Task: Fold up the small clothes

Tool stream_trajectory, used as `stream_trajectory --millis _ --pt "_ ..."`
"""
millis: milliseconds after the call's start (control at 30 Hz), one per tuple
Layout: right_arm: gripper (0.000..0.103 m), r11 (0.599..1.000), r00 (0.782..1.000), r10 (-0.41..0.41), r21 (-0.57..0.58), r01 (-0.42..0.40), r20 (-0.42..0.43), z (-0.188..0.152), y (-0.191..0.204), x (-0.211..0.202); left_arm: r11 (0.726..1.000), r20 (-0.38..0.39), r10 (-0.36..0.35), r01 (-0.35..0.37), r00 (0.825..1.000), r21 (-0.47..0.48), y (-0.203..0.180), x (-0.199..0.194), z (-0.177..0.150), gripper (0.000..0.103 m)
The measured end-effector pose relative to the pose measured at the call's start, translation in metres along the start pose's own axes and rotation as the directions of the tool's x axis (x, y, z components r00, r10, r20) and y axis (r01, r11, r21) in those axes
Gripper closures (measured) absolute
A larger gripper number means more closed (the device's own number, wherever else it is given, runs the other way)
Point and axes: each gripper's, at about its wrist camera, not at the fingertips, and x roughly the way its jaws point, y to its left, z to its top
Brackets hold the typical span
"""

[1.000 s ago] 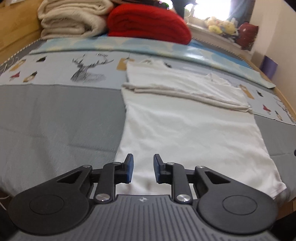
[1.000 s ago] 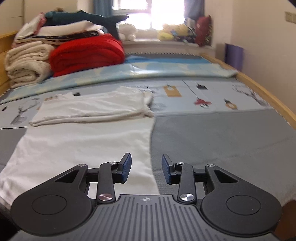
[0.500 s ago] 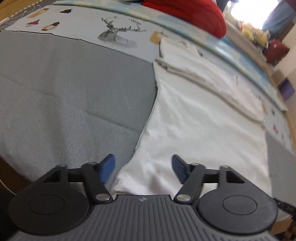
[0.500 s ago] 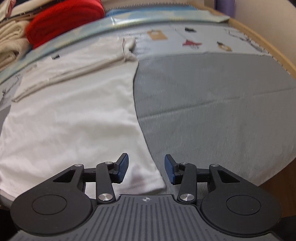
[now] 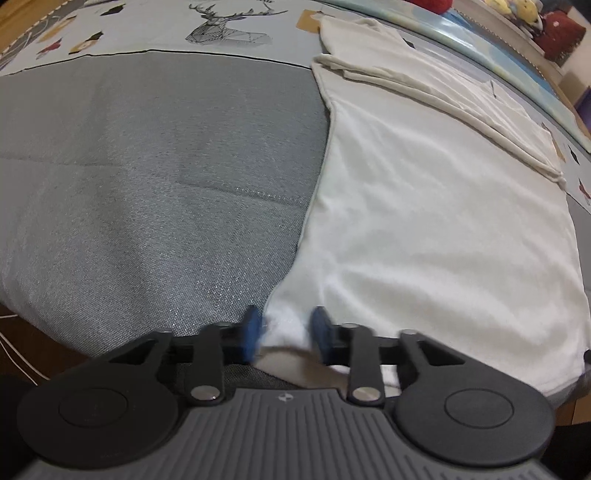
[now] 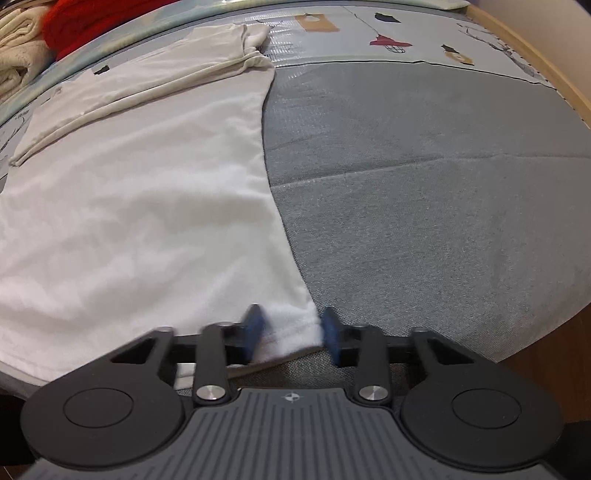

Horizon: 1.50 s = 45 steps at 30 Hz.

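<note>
A white T-shirt [image 5: 436,206] lies flat on the grey bed cover, its far part folded over into a band [image 5: 424,85]. It also shows in the right wrist view [image 6: 147,206]. My left gripper [image 5: 286,328] is open, its blue pads [image 5: 253,328] straddling the shirt's near left hem corner. My right gripper [image 6: 291,330] is open, its pads [image 6: 330,330] straddling the near right hem corner. Both sets of fingers are blurred by motion.
The grey cover [image 5: 147,177] meets a printed blue sheet with a deer drawing [image 5: 225,26]. Folded cream blankets [image 6: 14,44] and a red blanket [image 6: 85,22] sit at the far end. A wooden bed rail [image 6: 535,66] runs along the right.
Both grippers have dropped and moved forward to the shirt's near hem corners. The left jaws have narrowed from wide open; the right jaws have widened a little.
</note>
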Motion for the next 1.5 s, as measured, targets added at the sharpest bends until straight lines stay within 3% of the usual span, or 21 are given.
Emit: stream_trajectory --millis 33,133,233,400,500,800,967,1100,1500 --pt "0.095 1.0 1.0 0.0 0.008 0.0 0.004 0.0 -0.001 -0.001 1.0 0.0 -0.011 0.011 1.0 0.005 0.0 -0.001 -0.001 0.093" --pt "0.096 0.999 0.999 0.013 0.033 -0.014 0.041 0.001 -0.006 -0.01 1.0 0.02 -0.021 0.02 1.0 0.01 0.001 -0.011 -0.003 0.094" --pt "0.096 0.998 0.997 0.015 0.062 -0.02 0.07 0.001 -0.01 -0.018 0.999 0.031 -0.044 0.044 0.999 -0.017 0.005 -0.018 -0.003 0.093" --pt "0.094 0.999 1.0 0.015 0.046 -0.014 -0.015 0.0 -0.008 -0.004 1.0 -0.019 -0.016 0.016 1.0 -0.011 0.003 -0.011 -0.004 0.087" --pt "0.092 1.0 1.0 0.001 0.022 -0.001 -0.018 0.001 -0.003 -0.002 1.0 -0.024 -0.002 0.002 1.0 -0.003 0.0 -0.008 -0.004 0.08" --pt "0.091 1.0 1.0 -0.016 0.011 0.016 -0.024 0.0 0.0 0.003 1.0 -0.025 0.008 -0.008 1.0 0.017 0.0 -0.005 -0.003 0.081" --pt "0.095 1.0 1.0 -0.017 0.01 0.017 -0.013 -0.001 0.001 0.002 1.0 -0.013 0.007 -0.007 1.0 0.022 -0.003 -0.007 -0.003 0.09" --pt "0.096 0.999 1.0 -0.007 0.052 0.006 0.029 0.001 -0.006 -0.006 1.0 0.002 -0.003 0.003 1.0 -0.008 0.002 -0.009 -0.002 0.091" --pt "0.093 1.0 1.0 -0.016 -0.009 0.016 -0.015 -0.001 0.003 0.0 1.0 -0.026 0.013 -0.012 1.0 0.012 -0.001 -0.004 -0.002 0.087"
